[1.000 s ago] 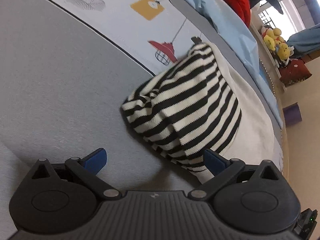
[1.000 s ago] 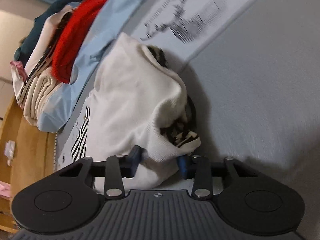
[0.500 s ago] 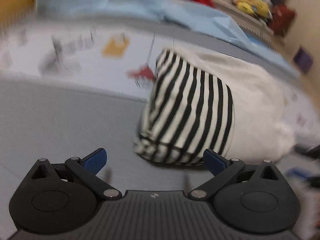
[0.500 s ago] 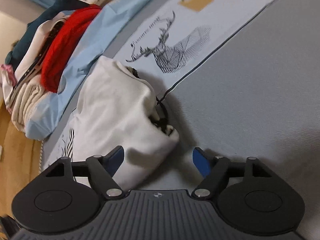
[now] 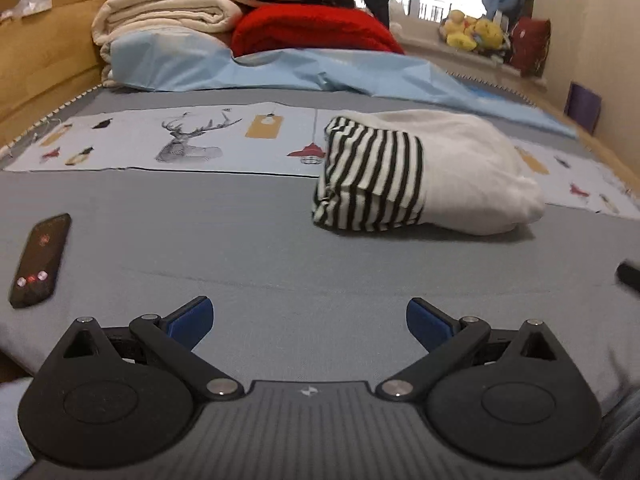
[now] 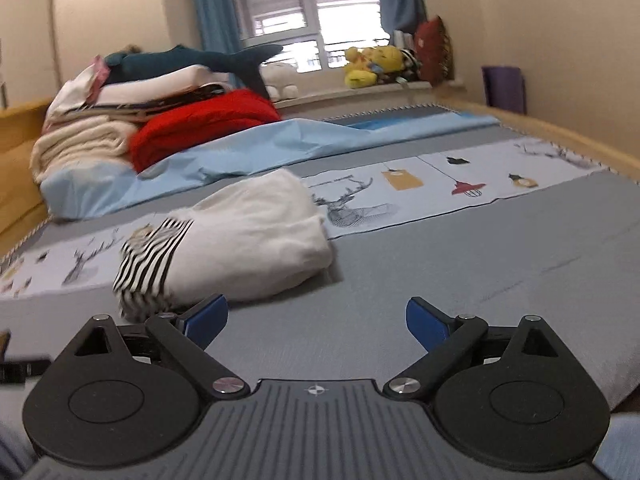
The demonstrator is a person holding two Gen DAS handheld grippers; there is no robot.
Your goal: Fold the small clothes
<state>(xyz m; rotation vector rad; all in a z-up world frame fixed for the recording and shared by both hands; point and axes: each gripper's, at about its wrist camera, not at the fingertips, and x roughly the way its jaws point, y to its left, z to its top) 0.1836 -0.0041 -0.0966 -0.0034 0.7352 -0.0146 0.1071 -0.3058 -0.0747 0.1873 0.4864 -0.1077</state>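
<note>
A folded white garment with a black-and-white striped part [image 5: 420, 172] lies on the grey bed cover, ahead and to the right in the left wrist view. In the right wrist view the same bundle [image 6: 248, 244] lies ahead and to the left. My left gripper [image 5: 310, 316] is open over bare cover, well short of the bundle, nothing between its blue pads. The jaws of my right gripper [image 6: 316, 316] are opening wide, with nothing between them; its left fingertip [image 6: 208, 314] shows just in front of the bundle's near edge.
A black phone [image 5: 40, 260] lies on the cover at the left. A stack of folded blankets [image 5: 172, 12], a red blanket [image 5: 312, 32] and a light blue sheet [image 5: 280, 72] fill the back of the bed. Plush toys [image 6: 372, 64] sit on the windowsill. A wooden rail [image 5: 36, 60] borders the left.
My right gripper let go of the white garment and opened. Both grippers drew back from the bundle and rolled level, so the bundle now lies farther ahead on the cover.
</note>
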